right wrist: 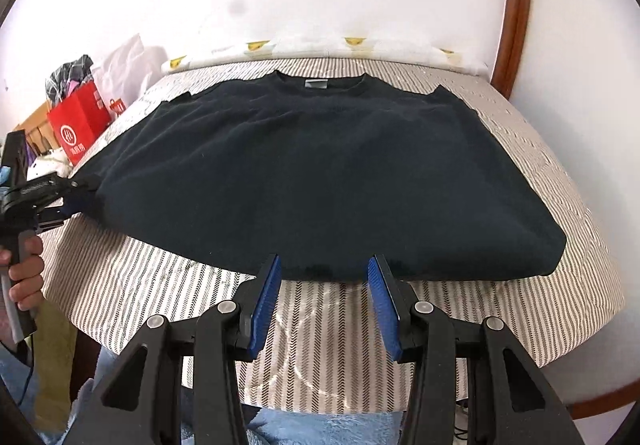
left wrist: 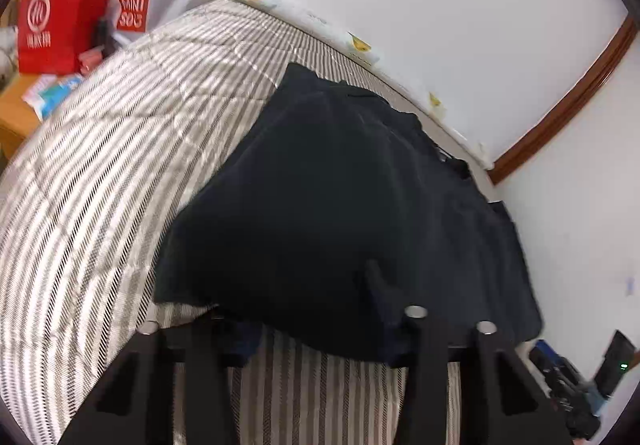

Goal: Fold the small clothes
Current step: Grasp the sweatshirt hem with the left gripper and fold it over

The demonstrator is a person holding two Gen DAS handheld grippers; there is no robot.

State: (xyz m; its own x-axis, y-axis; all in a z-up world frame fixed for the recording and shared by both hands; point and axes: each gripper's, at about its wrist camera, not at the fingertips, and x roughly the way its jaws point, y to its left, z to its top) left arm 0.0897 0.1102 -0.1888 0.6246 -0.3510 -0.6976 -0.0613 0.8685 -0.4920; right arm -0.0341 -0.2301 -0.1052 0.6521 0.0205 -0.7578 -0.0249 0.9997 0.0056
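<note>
Shirt [left wrist: 340, 213] apparently hides left gripper [left wrist: 316, 329] fingertips.

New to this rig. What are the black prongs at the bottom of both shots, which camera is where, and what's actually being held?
No robot here: a person holds a handheld two-finger gripper in each hand, with a fisheye camera on each looking along the fingers. In the right wrist view, the right gripper is open, blue pads at the hem of a black T-shirt spread flat on a striped bedcover. The left gripper meets the shirt's left edge; whether it is clamped is unclear. The left wrist view looks across the shirt from that side.
</note>
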